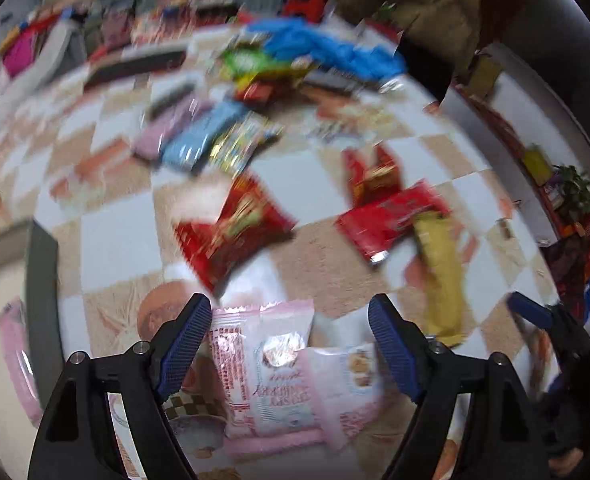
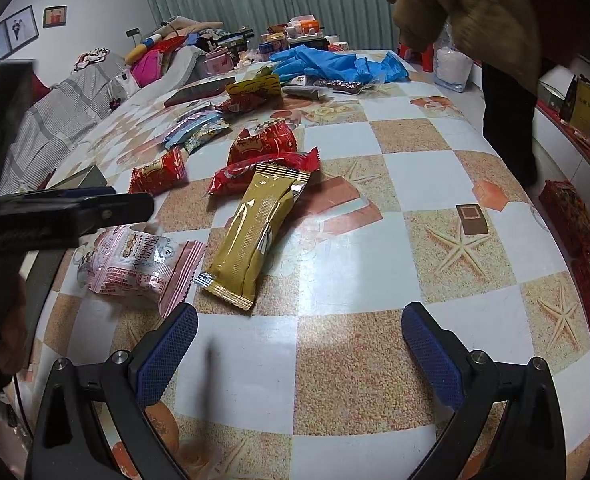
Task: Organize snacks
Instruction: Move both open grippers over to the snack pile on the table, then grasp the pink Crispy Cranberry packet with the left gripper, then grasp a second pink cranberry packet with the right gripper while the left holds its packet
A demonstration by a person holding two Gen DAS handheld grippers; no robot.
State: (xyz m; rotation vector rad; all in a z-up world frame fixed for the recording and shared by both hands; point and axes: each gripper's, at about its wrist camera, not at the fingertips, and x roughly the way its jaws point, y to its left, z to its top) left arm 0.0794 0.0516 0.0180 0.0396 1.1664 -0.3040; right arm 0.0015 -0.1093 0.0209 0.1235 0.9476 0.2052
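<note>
My left gripper (image 1: 291, 344) is open and points steeply down over a pink snack packet (image 1: 271, 368) lying on the checkered tablecloth (image 1: 107, 236). The packet sits between the blue pads, which do not press on it. In the right wrist view the left gripper (image 2: 127, 200) hovers just above that pink packet (image 2: 135, 264). My right gripper (image 2: 299, 356) is open over bare cloth, nothing between its fingers. Ahead of it lies a gold packet (image 2: 255, 236), partly on a red packet (image 2: 263, 172). Two more red packets (image 2: 159, 174) (image 2: 263, 142) lie beyond. The left view is motion-blurred.
Small pastel packets (image 2: 199, 128), a yellow and red packet pile (image 2: 251, 94), a dark flat device (image 2: 199, 90) and blue gloves (image 2: 335, 62) lie farther back. A person in a tan jacket (image 2: 467, 12) stands at the far right edge. A sofa with clutter (image 2: 95, 92) is left.
</note>
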